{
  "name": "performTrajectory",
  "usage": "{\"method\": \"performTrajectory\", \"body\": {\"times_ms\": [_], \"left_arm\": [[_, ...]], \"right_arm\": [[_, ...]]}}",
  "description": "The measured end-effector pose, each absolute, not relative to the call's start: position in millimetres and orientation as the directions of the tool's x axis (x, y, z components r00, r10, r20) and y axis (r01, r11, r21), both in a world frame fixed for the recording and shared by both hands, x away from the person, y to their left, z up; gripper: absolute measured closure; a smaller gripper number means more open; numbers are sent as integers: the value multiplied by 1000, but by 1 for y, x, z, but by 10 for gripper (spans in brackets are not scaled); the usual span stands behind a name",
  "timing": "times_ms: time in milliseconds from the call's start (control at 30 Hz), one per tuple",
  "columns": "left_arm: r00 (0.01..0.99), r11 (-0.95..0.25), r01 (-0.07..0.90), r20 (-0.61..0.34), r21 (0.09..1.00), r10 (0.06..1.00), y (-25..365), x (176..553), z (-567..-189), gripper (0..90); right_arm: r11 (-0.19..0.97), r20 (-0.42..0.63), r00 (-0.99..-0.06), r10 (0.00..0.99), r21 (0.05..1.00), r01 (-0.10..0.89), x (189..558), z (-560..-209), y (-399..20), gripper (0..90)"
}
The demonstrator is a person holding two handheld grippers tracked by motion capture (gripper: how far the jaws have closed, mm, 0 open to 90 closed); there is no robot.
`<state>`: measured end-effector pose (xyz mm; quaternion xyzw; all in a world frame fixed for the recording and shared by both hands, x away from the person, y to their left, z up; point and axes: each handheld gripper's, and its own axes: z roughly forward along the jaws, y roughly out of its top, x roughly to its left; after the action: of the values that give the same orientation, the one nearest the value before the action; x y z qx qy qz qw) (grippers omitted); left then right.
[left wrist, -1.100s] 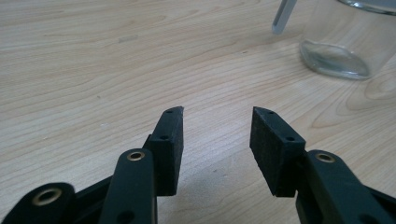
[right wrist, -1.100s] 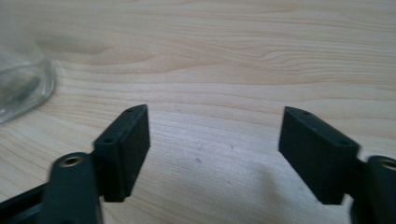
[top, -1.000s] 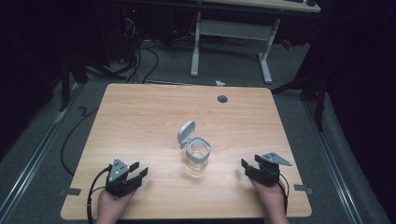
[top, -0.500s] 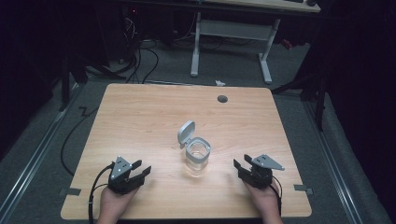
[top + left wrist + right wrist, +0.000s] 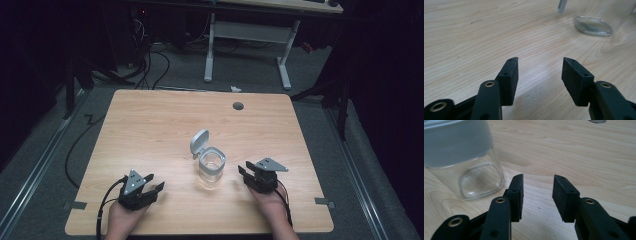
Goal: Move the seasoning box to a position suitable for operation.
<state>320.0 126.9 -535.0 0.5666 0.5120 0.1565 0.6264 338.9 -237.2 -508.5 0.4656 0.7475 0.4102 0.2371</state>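
Your right gripper (image 5: 248, 173) now sits just beside the glass jar (image 5: 212, 169), after sliding in from the table's right edge, and its jaws have just been closing on bare air. Your left gripper (image 5: 150, 185) has opened slightly wider.

text: none legible | labels: none | numbers: none

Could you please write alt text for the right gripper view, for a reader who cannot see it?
The right tool has two black jaws standing apart with nothing between them, low over a wooden table. A clear glass jar with a grey rim stands just beyond and left of the jaws, apart from them.
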Motion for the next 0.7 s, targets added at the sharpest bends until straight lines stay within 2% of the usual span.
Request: {"method": "performTrajectory", "body": {"times_ms": [133,400,700], "left_arm": [[417,331,391,-486,859,768,128,320,-533,497],[420,344,382,-493,858,762,127,318,-529,513],[423,339,380,-487,861,764,127,317,-529,518]], "right_arm": [[258,6,-470,883,830,494,342,-508,-229,697],[293,-28,-495,869,833,468,354,-510,-210,899],[329,-44,-536,843,831,449,370,-508,-190,900]]}}
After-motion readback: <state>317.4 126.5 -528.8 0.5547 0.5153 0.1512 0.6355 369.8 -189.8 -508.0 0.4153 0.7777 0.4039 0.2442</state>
